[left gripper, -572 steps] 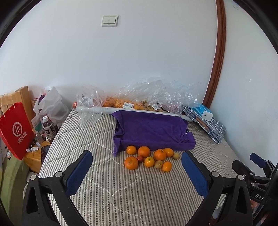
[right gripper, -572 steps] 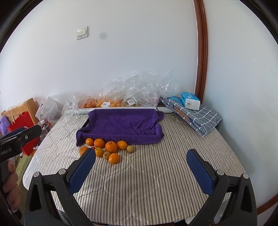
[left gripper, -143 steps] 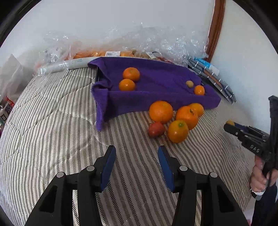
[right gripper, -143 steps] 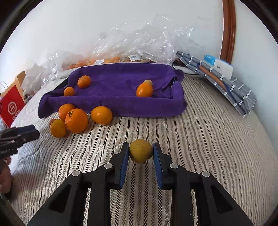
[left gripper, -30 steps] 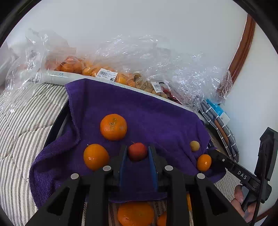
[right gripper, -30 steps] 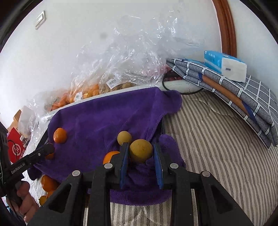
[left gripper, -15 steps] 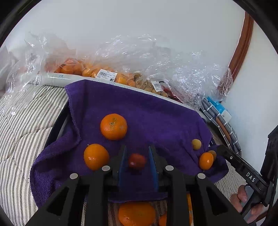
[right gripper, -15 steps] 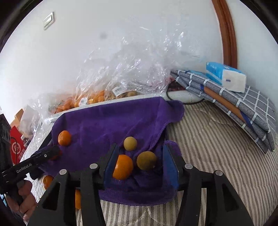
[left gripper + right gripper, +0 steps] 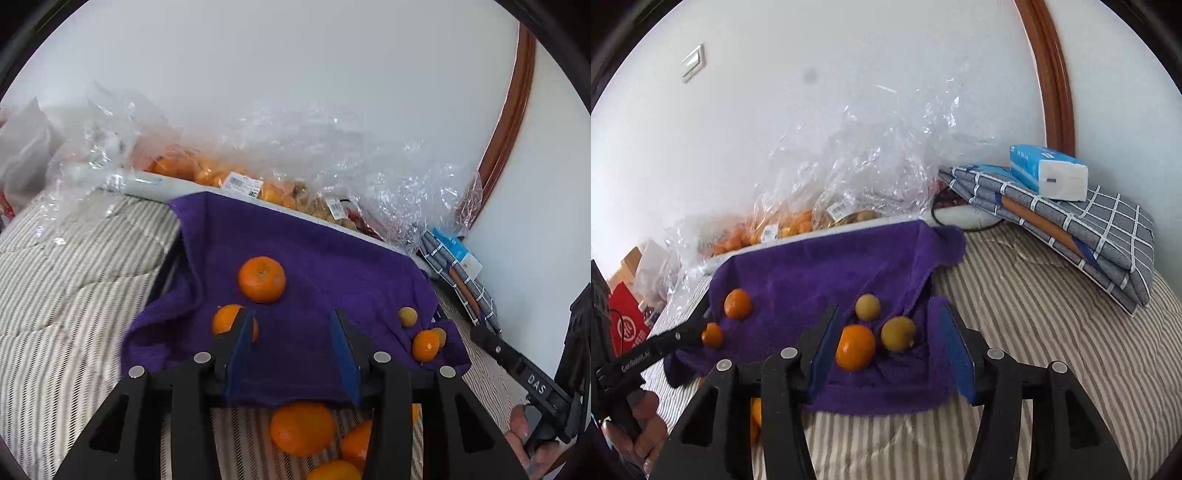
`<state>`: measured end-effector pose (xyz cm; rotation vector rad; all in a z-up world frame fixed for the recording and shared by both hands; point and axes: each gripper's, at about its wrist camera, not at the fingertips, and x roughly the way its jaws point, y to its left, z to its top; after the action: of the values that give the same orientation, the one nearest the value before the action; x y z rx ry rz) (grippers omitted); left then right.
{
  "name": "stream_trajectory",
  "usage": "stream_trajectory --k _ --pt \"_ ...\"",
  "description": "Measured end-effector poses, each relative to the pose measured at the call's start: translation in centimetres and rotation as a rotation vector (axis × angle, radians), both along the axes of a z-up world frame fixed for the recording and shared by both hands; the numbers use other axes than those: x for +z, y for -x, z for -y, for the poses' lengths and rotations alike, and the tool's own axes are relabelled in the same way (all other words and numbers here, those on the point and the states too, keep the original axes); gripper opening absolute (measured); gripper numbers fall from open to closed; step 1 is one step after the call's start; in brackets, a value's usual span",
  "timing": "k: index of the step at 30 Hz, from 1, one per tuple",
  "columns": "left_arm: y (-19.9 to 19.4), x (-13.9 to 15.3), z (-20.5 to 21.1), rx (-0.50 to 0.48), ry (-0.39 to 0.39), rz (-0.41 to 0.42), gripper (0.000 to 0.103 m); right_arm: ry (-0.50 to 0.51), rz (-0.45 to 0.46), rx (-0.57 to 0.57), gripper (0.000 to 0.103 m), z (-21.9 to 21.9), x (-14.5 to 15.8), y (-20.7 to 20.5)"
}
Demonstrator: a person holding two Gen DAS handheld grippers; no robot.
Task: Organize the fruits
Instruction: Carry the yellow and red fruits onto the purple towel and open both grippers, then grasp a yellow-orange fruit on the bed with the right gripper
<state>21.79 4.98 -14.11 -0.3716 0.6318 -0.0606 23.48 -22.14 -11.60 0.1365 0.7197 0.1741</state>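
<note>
Both grippers hang empty over the purple towel, the left gripper opening and the right gripper parted around loose fruit, which could roll off the towel's sagging, perhaps unsupported, front edge.

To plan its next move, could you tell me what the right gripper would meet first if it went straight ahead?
Probably the orange on the purple towel, lying between the open right gripper fingers; depth is uncertain.
</note>
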Motion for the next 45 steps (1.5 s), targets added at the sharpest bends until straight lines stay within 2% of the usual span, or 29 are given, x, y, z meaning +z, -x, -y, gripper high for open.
stream_trajectory --k 3,7,11,13,17,23,26,31,38,45 --pt "1.9 0.3 -0.7 0.017 -0.016 0.011 0.043 0.035 -0.023 0.039 0.055 -1.1 0.5 2.3" --pt "4.3 0.0 -2.1 0.015 -0.030 -0.003 0.047 0.091 -0.037 0.091 0.041 -3.4 0.4 5.3" --pt "6.0 -0.6 -3.0 0.021 -0.069 -0.041 0.047 0.073 -0.081 0.141 0.028 -5.2 -1.0 6.5" --pt "6.9 -0.8 -3.6 0.034 -0.092 -0.056 0.047 0.060 -0.108 0.159 0.028 -5.7 -1.7 6.6" --pt "7.6 -1.1 -4.7 0.050 -0.073 -0.075 0.048 0.054 -0.129 0.199 0.028 -7.2 -2.5 6.4" --pt "7.4 -1.3 -4.7 0.057 -0.084 -0.087 0.048 0.037 -0.182 0.194 0.028 -8.0 -3.7 4.9" --pt "7.4 -1.3 -4.6 0.053 -0.087 -0.078 0.048 0.009 -0.198 0.204 0.034 -7.9 -4.2 4.1" --pt "7.3 -1.2 -4.6 0.052 -0.084 -0.074 0.048 0.015 -0.208 0.204 0.039 -8.7 -4.6 3.4" --pt "6.9 -1.3 -5.2 0.051 -0.042 -0.093 0.048 0.019 -0.216 0.218 0.034 -8.8 -4.9 3.4" --pt "6.8 -1.5 -5.1 0.022 -0.014 -0.108 0.048 0.152 -0.163 0.138 0.034 -6.1 -3.7 6.9"
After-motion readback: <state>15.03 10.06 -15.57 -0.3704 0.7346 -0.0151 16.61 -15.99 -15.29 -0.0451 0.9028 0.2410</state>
